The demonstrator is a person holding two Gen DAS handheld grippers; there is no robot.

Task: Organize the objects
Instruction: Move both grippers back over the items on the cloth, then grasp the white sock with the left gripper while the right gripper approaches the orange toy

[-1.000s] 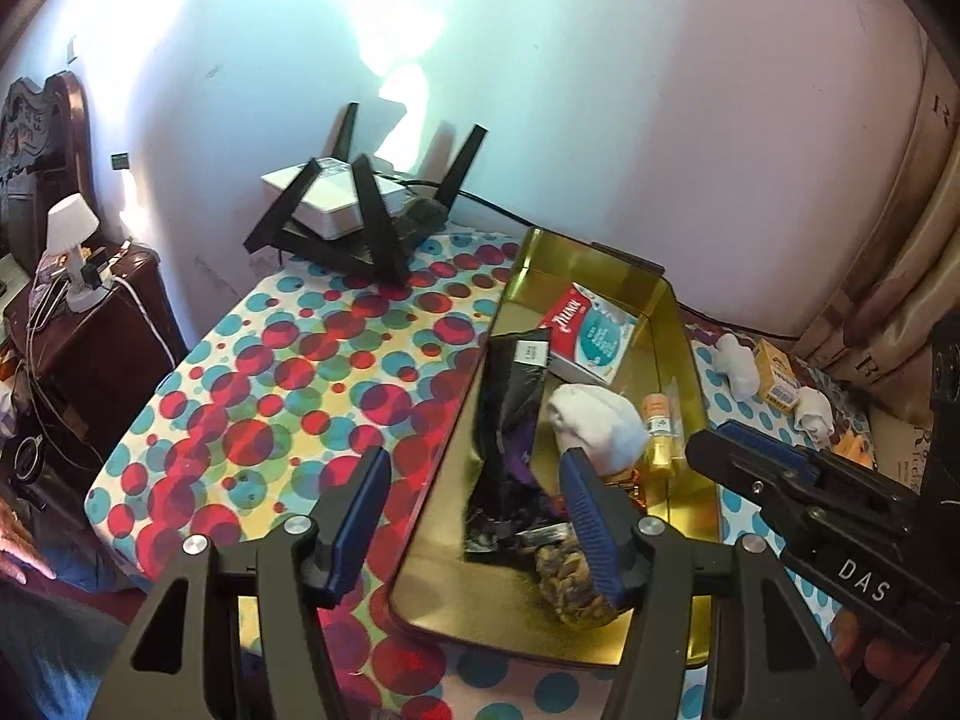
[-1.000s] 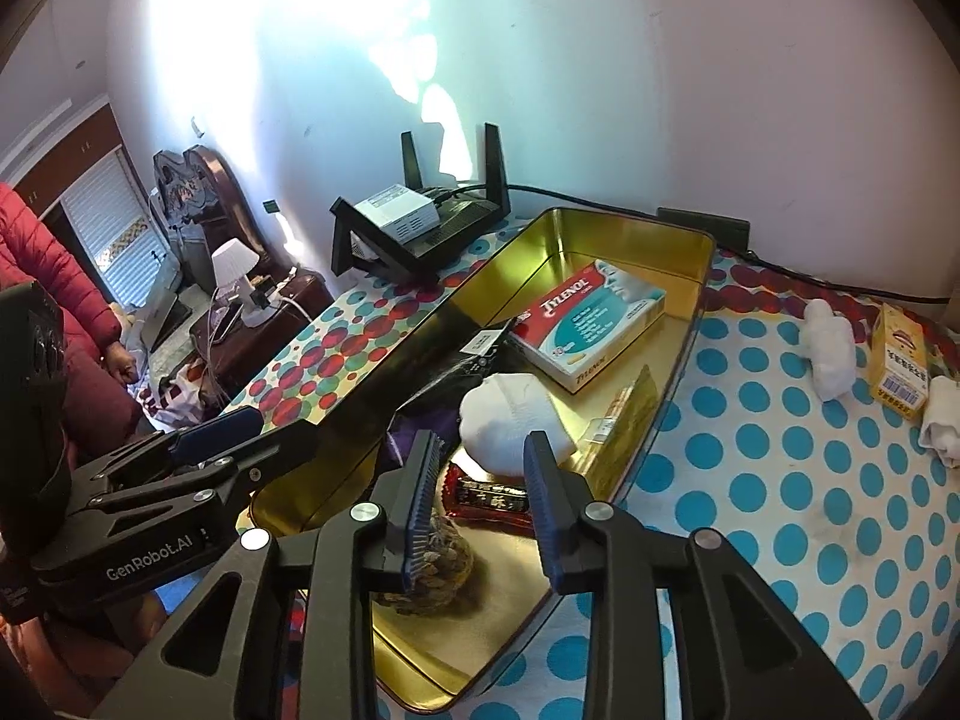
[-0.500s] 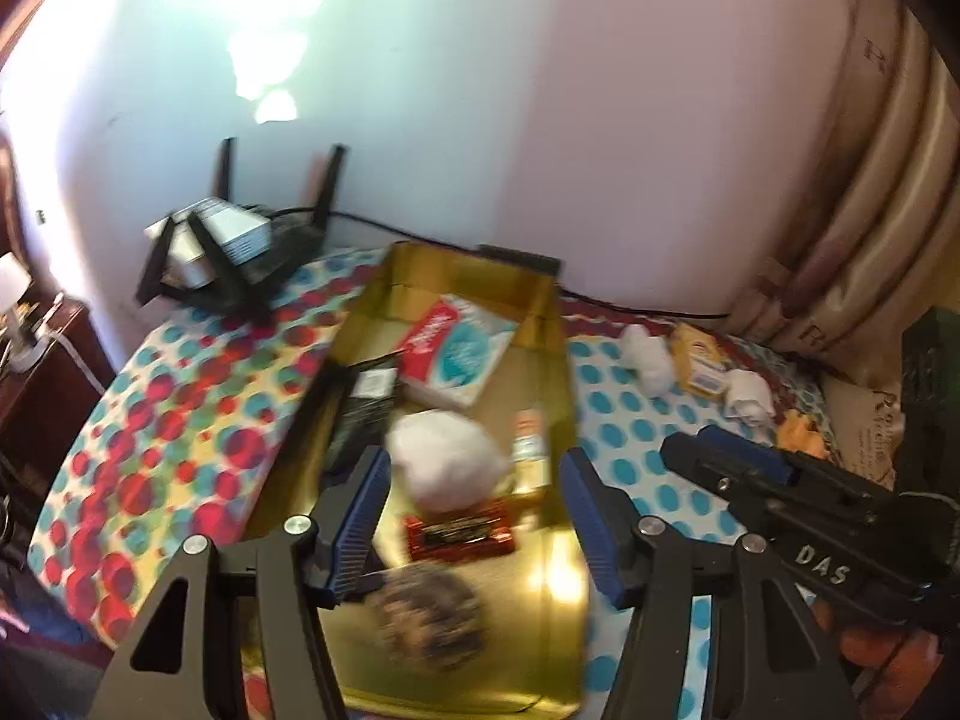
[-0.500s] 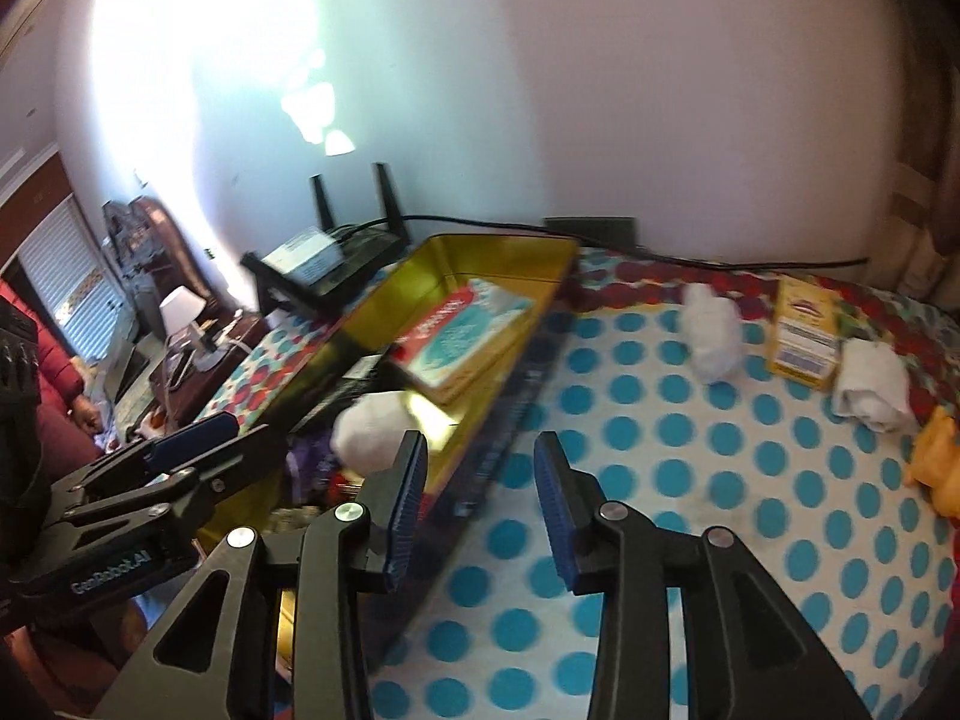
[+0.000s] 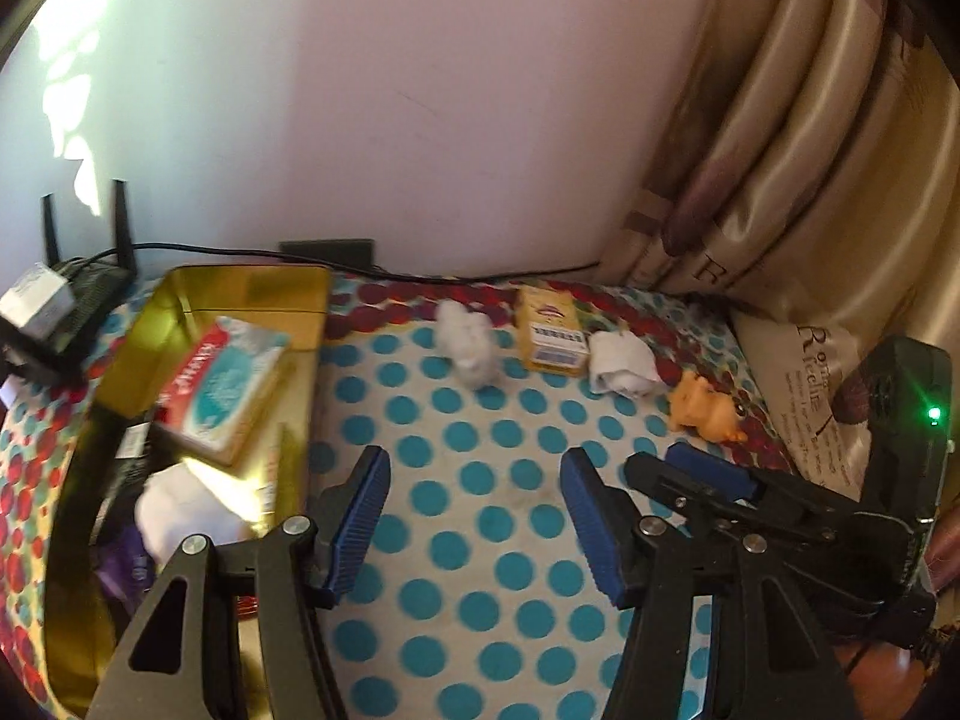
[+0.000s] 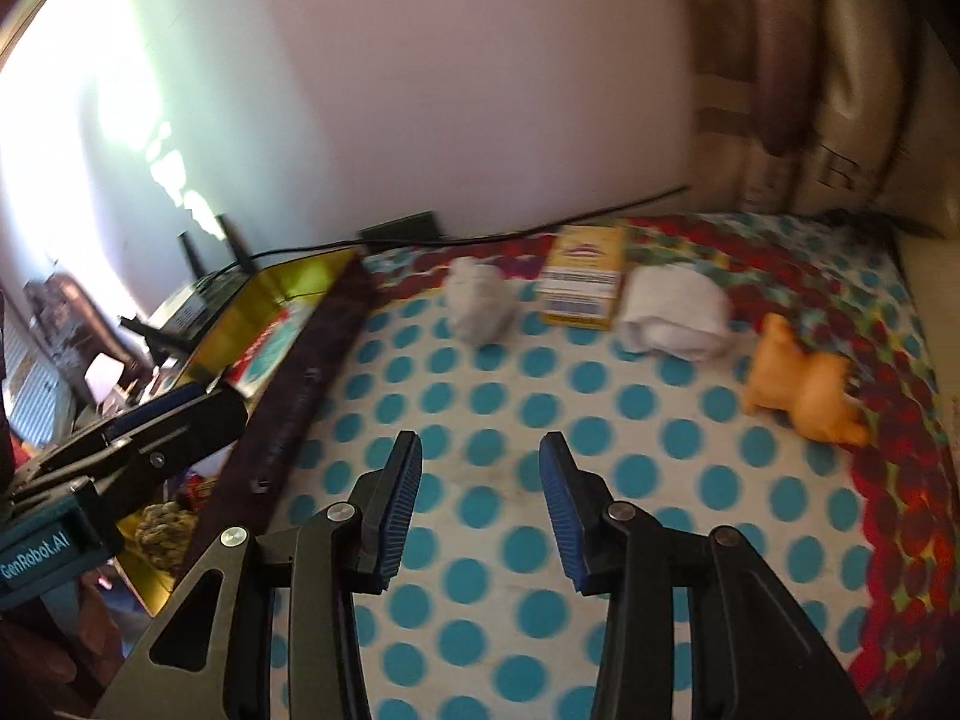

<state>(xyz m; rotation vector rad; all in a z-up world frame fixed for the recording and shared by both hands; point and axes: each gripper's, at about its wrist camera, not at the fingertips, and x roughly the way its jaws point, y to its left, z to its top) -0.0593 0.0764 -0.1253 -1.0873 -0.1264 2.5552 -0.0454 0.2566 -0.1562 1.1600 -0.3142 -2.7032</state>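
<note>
Both grippers had swung rightward since the earlier frames, away from the gold tray (image 5: 240, 282) and over the blue-dotted cloth (image 6: 480, 396) where the loose things lay. The left gripper (image 5: 474, 516) stood moderately wide with nothing between its jaws; the right gripper (image 6: 480, 504) was opening, also empty.

Four items waited in a row along the far side of the cloth, near the wall: one crumpled white wad (image 6: 480, 300) on the left, one yellow carton (image 6: 585, 276) just beside it, one rolled white cloth (image 6: 675, 312) next, and one orange toy animal (image 6: 801, 384) farthest right and a little nearer. The tray sat to the left, already holding one red-and-teal medicine box (image 5: 225, 378), one white bundle (image 5: 180, 510) and some darker things too blurred to count.

By my judgement, the wad and the roll would be light and soft, squashing under the pads, so a grip across the thick middle should hold. The carton looked stiff but crushable, best pinched across its narrow sides. The toy seemed small and rubbery, best taken at the body rather than a leg.
</note>
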